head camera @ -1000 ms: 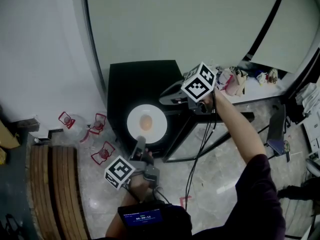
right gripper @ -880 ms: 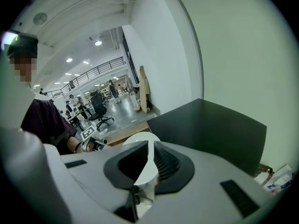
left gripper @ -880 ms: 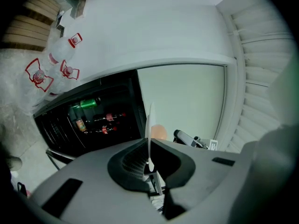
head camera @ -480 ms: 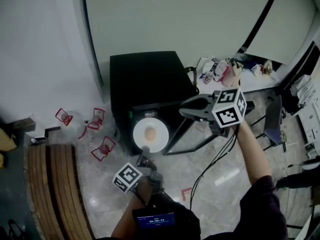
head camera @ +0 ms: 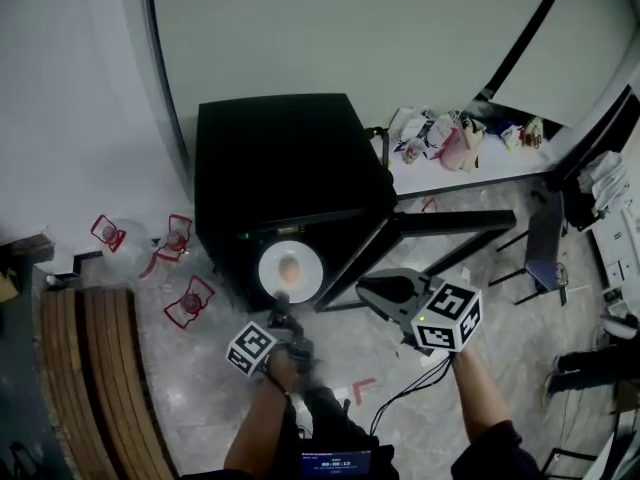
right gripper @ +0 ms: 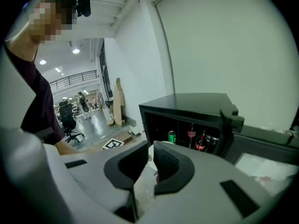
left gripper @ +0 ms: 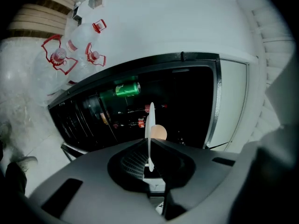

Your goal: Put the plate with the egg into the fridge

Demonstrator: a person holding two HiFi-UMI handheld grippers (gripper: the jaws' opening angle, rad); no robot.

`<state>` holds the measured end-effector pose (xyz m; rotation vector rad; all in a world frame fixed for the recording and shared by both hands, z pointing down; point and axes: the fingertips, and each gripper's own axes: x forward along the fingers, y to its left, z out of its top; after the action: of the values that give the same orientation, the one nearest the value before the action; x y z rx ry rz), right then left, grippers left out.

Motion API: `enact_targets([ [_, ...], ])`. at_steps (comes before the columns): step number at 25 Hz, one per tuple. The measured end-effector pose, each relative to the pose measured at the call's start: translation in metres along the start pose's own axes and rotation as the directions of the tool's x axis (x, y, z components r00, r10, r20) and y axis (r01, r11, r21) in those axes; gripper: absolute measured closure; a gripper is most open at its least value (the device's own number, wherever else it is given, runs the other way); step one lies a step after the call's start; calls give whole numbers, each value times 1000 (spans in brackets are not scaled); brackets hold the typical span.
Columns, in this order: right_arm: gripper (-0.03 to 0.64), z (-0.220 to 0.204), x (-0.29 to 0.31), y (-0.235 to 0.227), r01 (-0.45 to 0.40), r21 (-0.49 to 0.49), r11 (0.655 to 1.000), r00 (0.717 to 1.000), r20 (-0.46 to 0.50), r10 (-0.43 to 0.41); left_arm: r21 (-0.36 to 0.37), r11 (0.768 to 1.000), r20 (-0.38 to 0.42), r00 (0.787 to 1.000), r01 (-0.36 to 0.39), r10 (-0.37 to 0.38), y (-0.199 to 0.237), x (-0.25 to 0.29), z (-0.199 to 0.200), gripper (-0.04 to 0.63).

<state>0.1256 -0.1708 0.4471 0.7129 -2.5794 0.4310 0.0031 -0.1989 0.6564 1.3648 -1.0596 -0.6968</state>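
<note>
The white plate carries a brown egg and hangs level in front of the black fridge's open compartment. My left gripper is shut on the plate's near rim. In the left gripper view the plate shows edge-on between the jaws, with the egg just past them and the dark shelves behind. The fridge door stands swung out to the right. My right gripper hovers below that door, off to the plate's right, jaws nearly together and holding nothing.
A green can and dark bottles stand inside the fridge. Water jugs with red handles sit on the floor at its left, beside a slatted wooden bench. Clutter lines the ledge behind; a cable trails below.
Both grippers have come down. The plate sank from above the fridge top to the level of the open compartment. The right gripper left the door's top edge and moved down and nearer.
</note>
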Motion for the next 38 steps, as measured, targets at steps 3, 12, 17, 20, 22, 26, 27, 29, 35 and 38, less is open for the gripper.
enact_targets([
  [3,575,-18,18,-21,32,26,999,999,23,-33,-7,1000,13,1000,-4,4,18,24,-4,577],
  [12,575,-85,132,-63,56,67,996,997,47,-59,-2,1000,46,999,-5,5,64,78,-12,577],
  [17,575,-115,172,-83,36,126,991,999,19,-39,-12,1000,88,996,-6,7,84,103,6,577],
  [20,575,-126,187,-88,34,151,988,999,12,-36,-35,999,115,993,-5,9,100,118,16,577],
  [22,575,-132,193,-89,30,165,986,1000,4,-31,-57,998,135,991,-7,15,112,125,20,577],
  [26,575,-139,198,-91,15,191,981,1000,-8,-14,-98,995,163,986,-8,24,122,137,26,577],
  [27,575,-139,198,-92,12,198,980,1000,-3,-12,-111,994,168,985,-9,28,122,139,27,577],
  [29,575,-141,198,-93,5,208,978,1000,2,-5,-135,991,175,983,-21,45,125,142,28,577],
  [35,575,-136,198,-100,5,203,979,1000,3,-6,-154,985,170,980,-78,104,125,155,30,577],
  [38,575,-132,199,-103,7,201,980,1000,4,-8,-150,981,177,973,-120,146,125,158,33,577],
])
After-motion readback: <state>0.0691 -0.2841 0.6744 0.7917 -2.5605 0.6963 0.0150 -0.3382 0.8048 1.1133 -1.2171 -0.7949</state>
